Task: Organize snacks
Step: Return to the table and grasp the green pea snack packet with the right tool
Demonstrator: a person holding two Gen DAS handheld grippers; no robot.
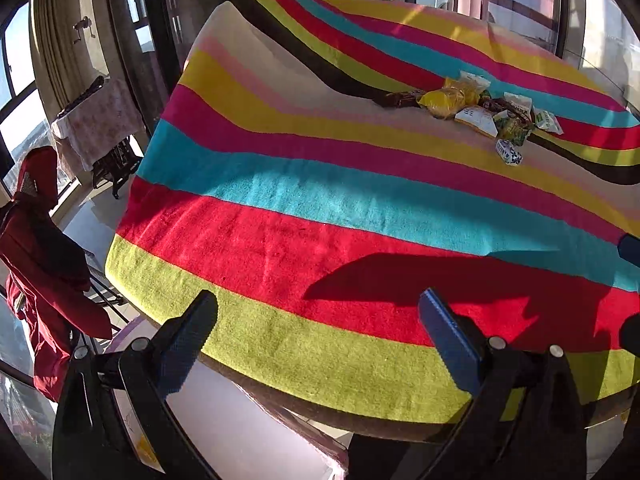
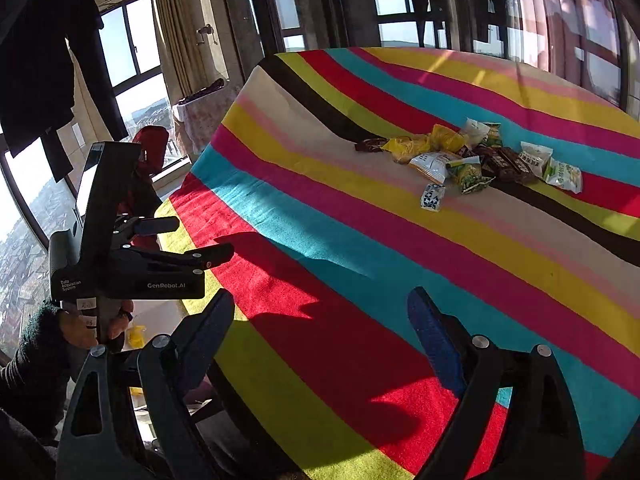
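A pile of snack packets (image 1: 476, 114) lies far off on the striped tablecloth (image 1: 320, 208): yellow bags, dark brown bars, green and white packets, and a small blue-and-white packet (image 1: 509, 153) at its near edge. The pile also shows in the right wrist view (image 2: 468, 162). My left gripper (image 1: 320, 308) is open and empty over the near table edge. My right gripper (image 2: 320, 308) is open and empty above the near red stripe. The left gripper (image 2: 200, 240) shows at the left of the right wrist view, jaws apart.
The table's near edge (image 1: 280, 396) runs below my left fingers. A chair with a red jacket (image 1: 44, 272) stands at the left. A small covered side table (image 1: 100, 120) stands by the windows. Dark clothes (image 2: 44, 60) hang at upper left.
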